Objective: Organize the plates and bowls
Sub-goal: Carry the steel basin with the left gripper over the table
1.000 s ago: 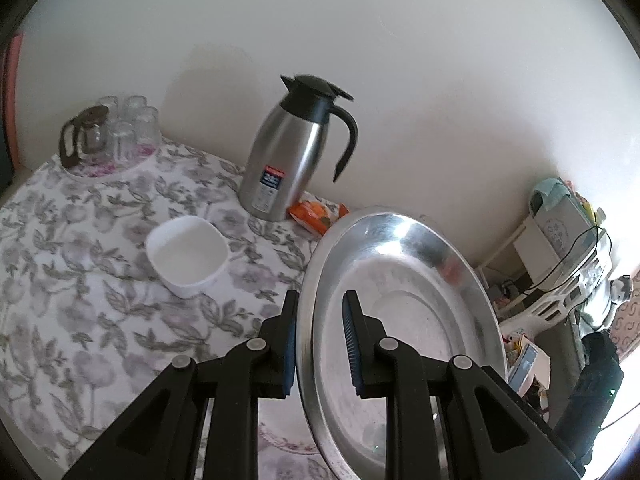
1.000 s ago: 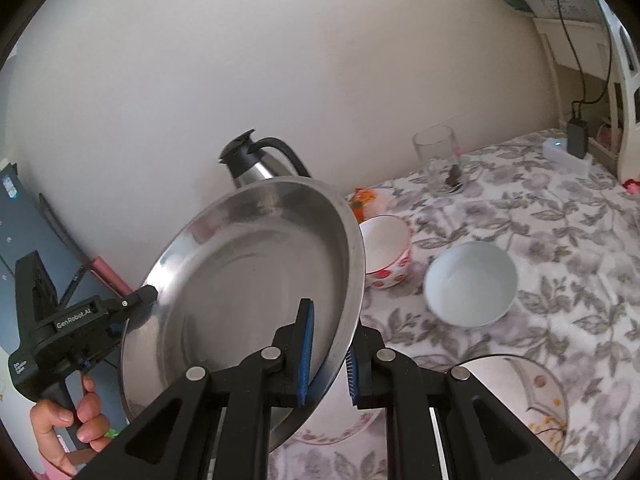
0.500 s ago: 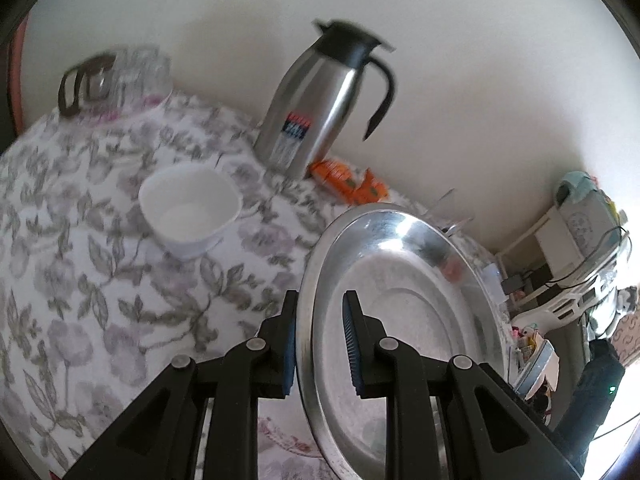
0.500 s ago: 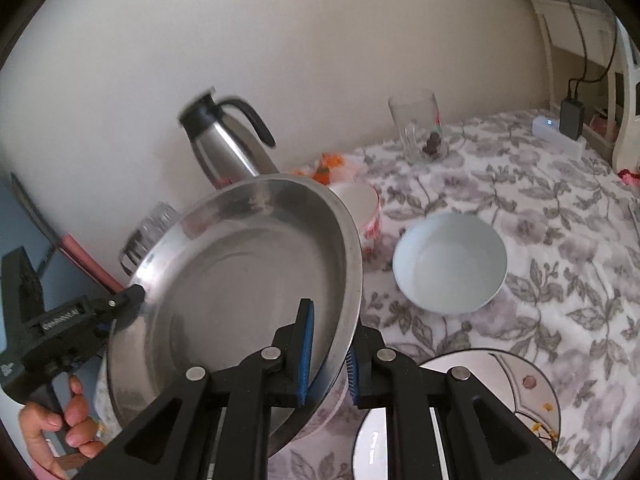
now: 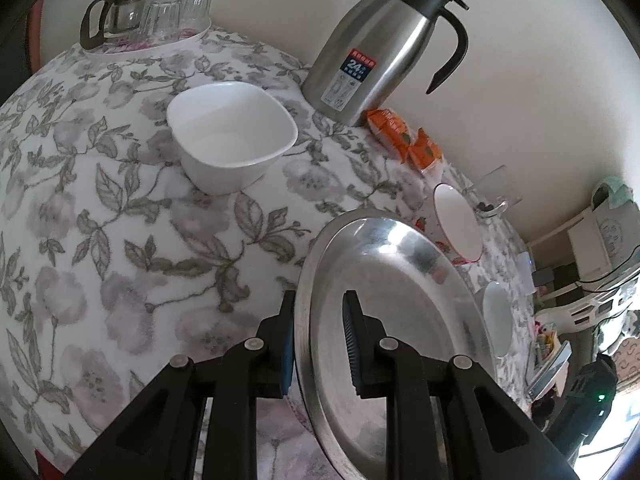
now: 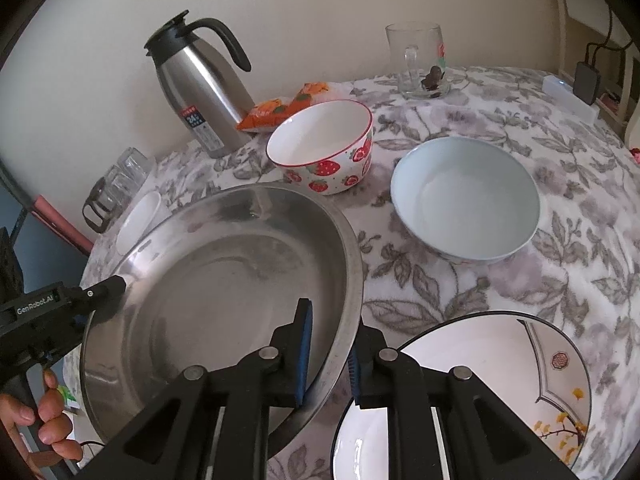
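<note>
I've got the steel basin [image 6: 224, 280] up between both tools, carried low over the flowered tablecloth [image 5: 100, 240] and tipped, its far rim near the strawberry bowl [image 6: 324, 152]. My right gripper [image 6: 328, 356] is clamped on the near rim, 1 pad inside the wall and 1 outside; my left gripper [image 5: 318, 344] pinches the opposite rim the same way (in the right view it shows as the black tool at the basin's left edge, with a hand [image 6: 48, 420] on its grip).

Outward from there: the pale blue bowl [image 6: 466, 200] sits just beyond the strawberry one, and the painted plate [image 6: 520, 380] lies right under my right tool. On the left side the white square bowl [image 5: 232, 136] stands well apart from the basin, with the steel flask [image 5: 380, 48] and the orange packets [image 5: 404, 140] behind it, and the glass mug [image 6: 420, 60] farther back.

My worry is the rim grip. Both pinches are on thin, slick metal, so if my 2 hands drift apart or twist unevenly, I'd expect the basin to slip and drop. Going down here, its underside could also clip the painted plate or knock the strawberry bowl, since both sit so close.
</note>
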A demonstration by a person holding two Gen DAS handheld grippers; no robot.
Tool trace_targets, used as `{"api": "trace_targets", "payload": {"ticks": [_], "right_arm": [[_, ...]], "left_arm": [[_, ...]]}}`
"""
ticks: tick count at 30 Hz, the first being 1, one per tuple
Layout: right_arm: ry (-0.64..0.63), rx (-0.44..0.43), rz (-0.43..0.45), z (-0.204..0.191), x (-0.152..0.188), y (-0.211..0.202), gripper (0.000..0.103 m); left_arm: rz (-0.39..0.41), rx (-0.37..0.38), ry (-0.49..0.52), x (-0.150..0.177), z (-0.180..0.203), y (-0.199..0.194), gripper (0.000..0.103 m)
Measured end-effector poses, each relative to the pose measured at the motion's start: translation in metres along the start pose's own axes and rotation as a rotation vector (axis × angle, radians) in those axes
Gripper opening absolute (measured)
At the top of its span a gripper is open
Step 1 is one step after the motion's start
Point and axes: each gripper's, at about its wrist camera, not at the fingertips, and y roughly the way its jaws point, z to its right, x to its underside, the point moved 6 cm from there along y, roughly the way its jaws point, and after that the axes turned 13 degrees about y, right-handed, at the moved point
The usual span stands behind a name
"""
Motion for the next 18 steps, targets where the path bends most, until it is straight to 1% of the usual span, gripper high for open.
{"api": "trace_targets", "payload": {"ticks": [6,13,18], "right_arm": [[-0.001,0.004,0.001,0.0,-0.001,0.004,0.017],[-0.02,0.029,0.001,0.0,0.001,0.01,0.017],[-0.027,0.041,-0.007,0.001,0.003,0.014,0.017]], "left_arm": [[-0.018,-0.02,0.01,0.001,-0.002,0.007,0.022],[-0.021,-0.04,0.026,0.002,-0.002,0.012,0.022],[-0.038,-0.051,0.03,0.003,-0.005,0.019,0.022]]}}
